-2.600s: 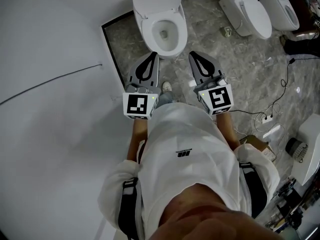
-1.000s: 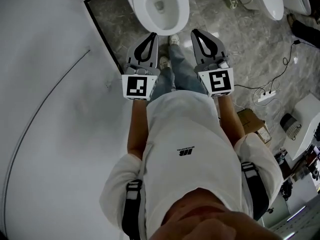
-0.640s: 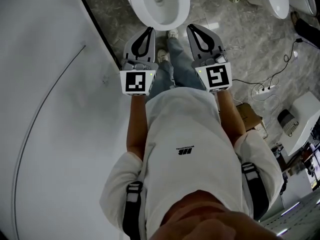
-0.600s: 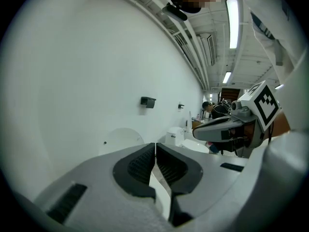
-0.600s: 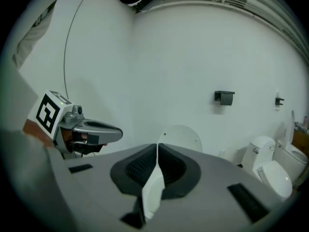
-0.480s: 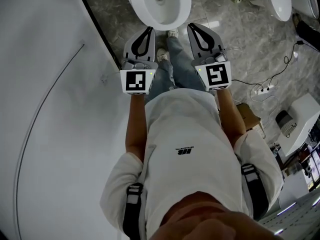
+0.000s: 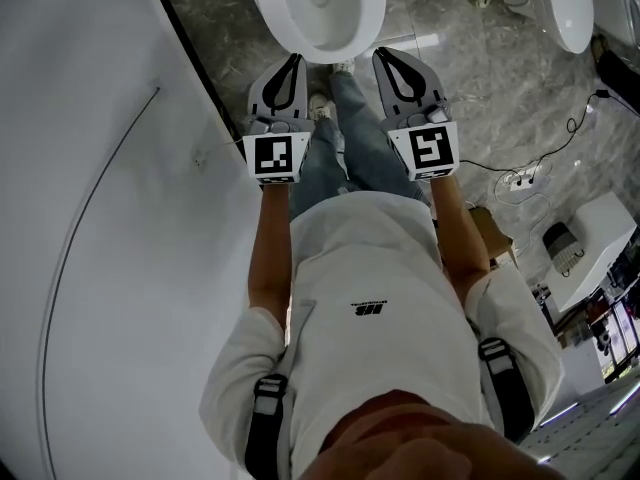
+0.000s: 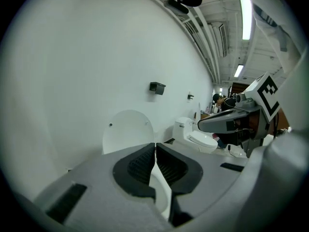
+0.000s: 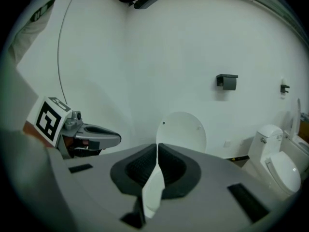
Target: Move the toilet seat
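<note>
A white toilet [image 7: 362, 18] stands at the top of the head view, its seat ring lying around the open bowl. Its oval lid [image 8: 128, 129] stands upright against the wall, also seen in the right gripper view [image 9: 182, 129]. My left gripper [image 7: 292, 60] hangs just in front of the bowl's front left rim, jaws shut and empty. My right gripper [image 7: 385, 56] hangs beside it at the front right, also shut with nothing held. Neither touches the toilet. Both point slightly downward at the lid, left gripper [image 8: 155, 146] and right gripper [image 9: 157, 146].
A white wall [image 7: 100, 218] with a thin cable [image 7: 90, 198] runs close on the left. More toilets [image 7: 565, 3] stand to the right. A power strip with cords [image 7: 520, 180] and a cardboard box [image 7: 490, 233] lie on the marble floor at right. My shoes [image 7: 320, 103] are near the bowl.
Both grippers have sunk lower in front of the toilet and stayed shut. The toilet has slid toward the top edge of the head view.
</note>
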Motion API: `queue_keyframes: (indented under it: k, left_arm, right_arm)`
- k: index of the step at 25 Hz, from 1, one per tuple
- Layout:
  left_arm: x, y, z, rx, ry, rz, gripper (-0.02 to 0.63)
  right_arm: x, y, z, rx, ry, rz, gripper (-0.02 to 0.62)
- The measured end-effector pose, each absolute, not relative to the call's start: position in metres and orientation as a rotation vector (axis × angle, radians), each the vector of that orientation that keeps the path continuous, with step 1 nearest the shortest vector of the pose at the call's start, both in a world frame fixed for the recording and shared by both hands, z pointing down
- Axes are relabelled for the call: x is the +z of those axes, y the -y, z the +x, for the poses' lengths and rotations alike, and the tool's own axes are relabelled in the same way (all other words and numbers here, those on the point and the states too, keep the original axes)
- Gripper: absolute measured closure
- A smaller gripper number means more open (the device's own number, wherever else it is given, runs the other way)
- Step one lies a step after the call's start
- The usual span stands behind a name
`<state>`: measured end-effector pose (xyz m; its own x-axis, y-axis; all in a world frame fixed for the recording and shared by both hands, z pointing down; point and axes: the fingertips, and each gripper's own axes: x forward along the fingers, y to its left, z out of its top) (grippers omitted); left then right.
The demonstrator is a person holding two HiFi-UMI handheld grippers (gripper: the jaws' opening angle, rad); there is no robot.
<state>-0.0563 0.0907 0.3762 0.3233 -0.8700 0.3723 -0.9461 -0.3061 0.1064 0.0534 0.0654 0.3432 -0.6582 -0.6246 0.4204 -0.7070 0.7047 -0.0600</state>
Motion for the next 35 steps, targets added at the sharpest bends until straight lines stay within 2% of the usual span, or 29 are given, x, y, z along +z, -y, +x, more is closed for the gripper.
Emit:
queue_keyframes:
  k: [35]
  left_arm:
    - [0.530,-0.066,-0.054,0.509,1.571,2.033,0.574]
  right_arm:
    - [0.531,-0.042,0.066,0.600,2.319,0.960,0.561]
